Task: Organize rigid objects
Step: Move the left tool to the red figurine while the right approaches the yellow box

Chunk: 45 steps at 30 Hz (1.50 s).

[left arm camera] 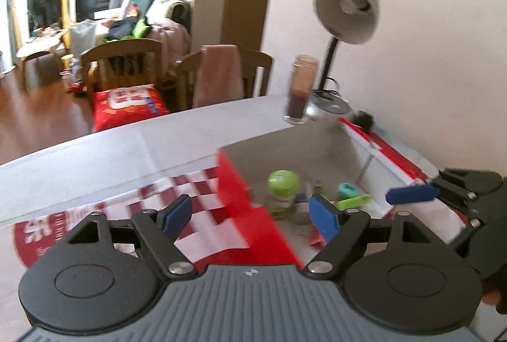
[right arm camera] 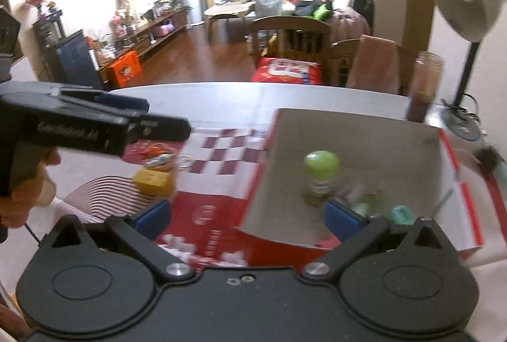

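An open red and white cardboard box stands on the table. Inside it are a bottle with a green cap, a teal piece and a green clip-like object. My left gripper is open and empty, over the box's near left corner. My right gripper is open and empty, over the box's near wall. The right gripper's blue fingertip shows at the right of the left wrist view. A yellow block and a small colourful toy lie left of the box.
A desk lamp and a tall jar with dark contents stand behind the box. A red checked flap lies on the white table. A striped pink mat lies at left. Chairs stand beyond the table.
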Motion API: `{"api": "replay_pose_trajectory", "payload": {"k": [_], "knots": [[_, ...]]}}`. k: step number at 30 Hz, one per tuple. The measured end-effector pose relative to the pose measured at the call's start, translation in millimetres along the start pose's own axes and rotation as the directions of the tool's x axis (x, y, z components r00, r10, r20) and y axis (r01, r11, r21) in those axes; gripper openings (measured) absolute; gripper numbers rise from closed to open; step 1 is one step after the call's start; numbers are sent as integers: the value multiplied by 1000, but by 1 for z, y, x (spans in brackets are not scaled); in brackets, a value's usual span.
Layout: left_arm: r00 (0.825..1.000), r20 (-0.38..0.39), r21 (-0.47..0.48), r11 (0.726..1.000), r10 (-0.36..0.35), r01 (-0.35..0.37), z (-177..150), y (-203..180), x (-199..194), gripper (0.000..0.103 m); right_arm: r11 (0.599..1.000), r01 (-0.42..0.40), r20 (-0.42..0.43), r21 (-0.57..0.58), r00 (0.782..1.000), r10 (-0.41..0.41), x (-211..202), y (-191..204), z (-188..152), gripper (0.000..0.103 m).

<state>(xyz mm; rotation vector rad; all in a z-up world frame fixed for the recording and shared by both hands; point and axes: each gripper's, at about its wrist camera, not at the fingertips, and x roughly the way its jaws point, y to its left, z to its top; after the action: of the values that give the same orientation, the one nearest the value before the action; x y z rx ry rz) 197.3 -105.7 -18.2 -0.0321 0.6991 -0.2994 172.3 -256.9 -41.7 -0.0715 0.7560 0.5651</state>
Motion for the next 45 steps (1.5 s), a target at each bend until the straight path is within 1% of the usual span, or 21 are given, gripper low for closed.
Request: {"api": "replay_pose_trajectory", "payload": {"k": [3,7,14,21,24,29,33,36,41,45], "knots": [[999,20,-26,999,29,-29,-5,28,-11,81,1000,-13,6,-1,1000,13,10,22,1,103],[998,25,-70,996,63,-62,-15,68,-22,82,1000,-6,2,10,1000,6,22,50,0,103],[993,-8,-141,983,119,-119,-37,133,-28,83,1000,-4,-20,16,1000,4,50,91,-2,103],[986,-39,-167,972,163,-167,-55,182,-20,83,998,-31,-24,-57,999,30,82,133,-2,103],[984,-48,-154,972,171,-176,-64,194,-15,83,997,-25,-40,-73,999,22,104,147,-2,103],[989,-78,-136,982,124,-133,-79,203,-1,83,995,-6,-73,-97,997,-1,138,160,-6,103],[989,-103,-108,988,103,-114,-87,206,17,83,992,17,-91,-123,995,-29,162,165,-7,102],[988,-117,-104,988,103,-115,-92,212,31,83,989,36,-96,-142,994,-50,178,168,-7,102],[990,-94,-51,993,103,-108,-90,213,47,82,989,43,-101,-141,993,-58,196,168,-3,101],[991,-78,-57,992,108,-112,-88,216,57,82,990,58,-110,-129,991,-72,209,167,-2,97]]}}
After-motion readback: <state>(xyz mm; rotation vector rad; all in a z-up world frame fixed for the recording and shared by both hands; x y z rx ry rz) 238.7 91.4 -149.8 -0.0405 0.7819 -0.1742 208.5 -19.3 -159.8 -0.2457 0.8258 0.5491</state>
